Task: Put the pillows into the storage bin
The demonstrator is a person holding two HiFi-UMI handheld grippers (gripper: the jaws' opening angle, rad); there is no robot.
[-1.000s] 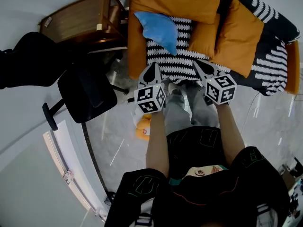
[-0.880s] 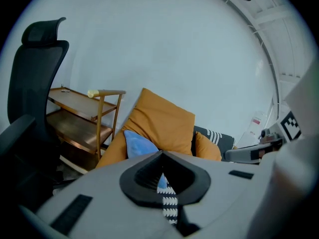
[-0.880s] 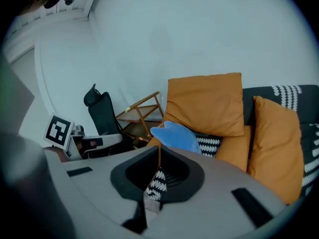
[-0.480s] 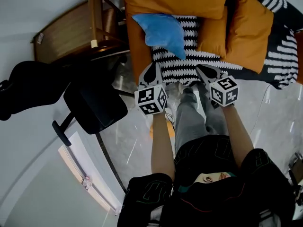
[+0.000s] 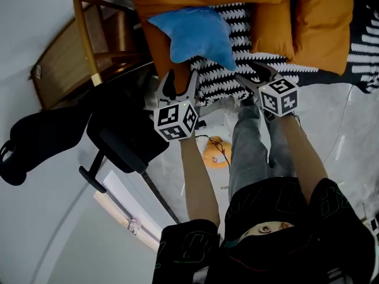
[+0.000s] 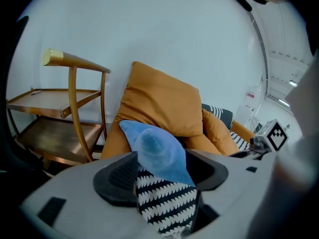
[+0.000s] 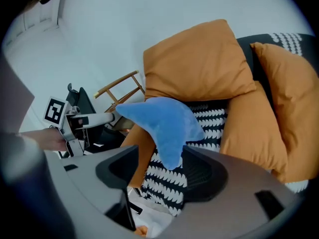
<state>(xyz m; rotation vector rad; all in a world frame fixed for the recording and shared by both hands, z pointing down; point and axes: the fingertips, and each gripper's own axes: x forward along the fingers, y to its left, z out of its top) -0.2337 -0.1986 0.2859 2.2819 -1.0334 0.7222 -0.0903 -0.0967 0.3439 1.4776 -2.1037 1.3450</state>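
Both claws just opened: L claw [image 5: 179, 80] & R claw [image 5: 254, 74] released, empty, now lower and nearer the sofa [image 5: 244, 46]. Blue pillow [image 5: 198, 34] lies on sofa's left end, ungrabbed; pickup prob. next.

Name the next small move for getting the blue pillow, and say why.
Probably ease both grippers forward to bracket the blue pillow. The left gripper and right gripper have just been opening, nothing sits between their jaws, and the pillow lies on the sofa just ahead.
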